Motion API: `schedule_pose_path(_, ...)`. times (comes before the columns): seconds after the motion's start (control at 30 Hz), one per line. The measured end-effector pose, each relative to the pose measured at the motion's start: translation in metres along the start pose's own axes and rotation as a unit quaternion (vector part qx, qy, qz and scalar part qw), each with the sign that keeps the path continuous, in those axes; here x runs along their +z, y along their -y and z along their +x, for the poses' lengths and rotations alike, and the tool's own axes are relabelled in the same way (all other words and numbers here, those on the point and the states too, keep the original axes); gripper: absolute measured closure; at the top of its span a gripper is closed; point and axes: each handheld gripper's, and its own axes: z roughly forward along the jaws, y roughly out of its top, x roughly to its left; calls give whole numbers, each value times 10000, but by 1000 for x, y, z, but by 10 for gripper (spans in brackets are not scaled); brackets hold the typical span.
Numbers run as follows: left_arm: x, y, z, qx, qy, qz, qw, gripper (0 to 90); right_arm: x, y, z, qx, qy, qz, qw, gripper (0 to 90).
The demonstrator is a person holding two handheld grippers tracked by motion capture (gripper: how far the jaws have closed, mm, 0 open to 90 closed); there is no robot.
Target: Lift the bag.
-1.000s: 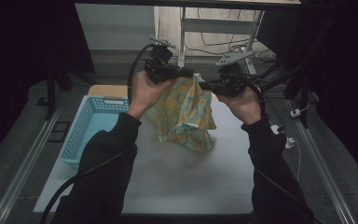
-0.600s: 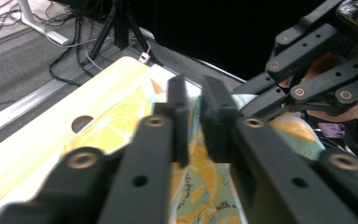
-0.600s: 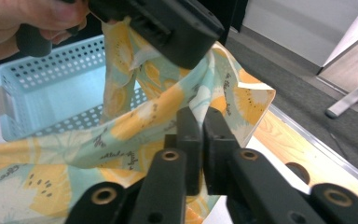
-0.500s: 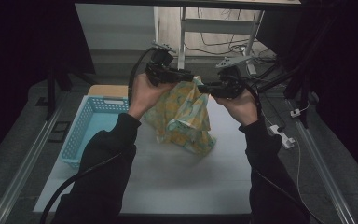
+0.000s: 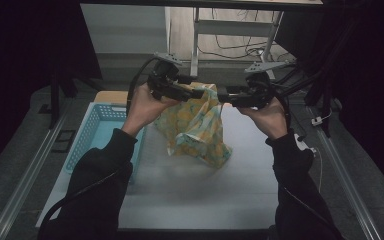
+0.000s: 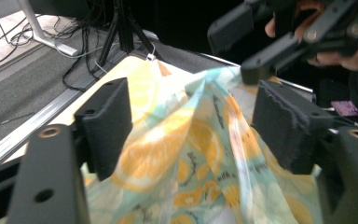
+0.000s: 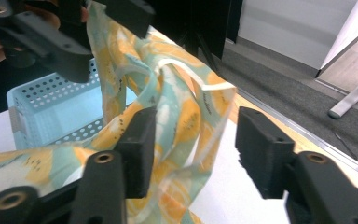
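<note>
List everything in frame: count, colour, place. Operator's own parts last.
cloth: 1, pale green with orange citrus print, hanging between both grippers, lower end on the table
basket: 1, light blue, perforated, left part of the table
table: 1, white top, centre
metal frame legs: grey, on the floor beyond the table
cables: several, dark, on the floor beyond the table
left gripper: 1, black, jaws have just been opening, cloth between them, pads clear of it
right gripper: 1, black, jaws have just been opening, cloth between them
hands: 2, holding the grippers
sleeves: 2, black, entering from the bottom
</note>
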Motion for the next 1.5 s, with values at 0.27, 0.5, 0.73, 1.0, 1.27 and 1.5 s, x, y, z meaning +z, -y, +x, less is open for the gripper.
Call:
schedule_pose_path(0.27,-19,19,-13,79,-8,339,9994,96,-13,17,-1,155,-4,-162,9997,283)
schedule_pose_path(0.5,-37,24,-26,171,18,439,9989,0,-30,24,-8,206,218,-140,9995,217)
schedule_pose_path(0.73,-41,39,-35,164,-105,359,9992,0,-53,40,-7,186,535,-267,9980,105)
schedule_pose_path(1.0,-53,78,-38,-157,-222,230,9994,0,-57,67,-3,175,766,-180,9967,49)
schedule_pose_path(1.27,-73,134,-38,-526,-444,183,9975,0,-46,99,6,180,855,-120,9961,10)
schedule_pose_path(1.5,-98,182,-44,-834,-735,145,9937,0,-38,127,21,197,875,-61,9959,0)
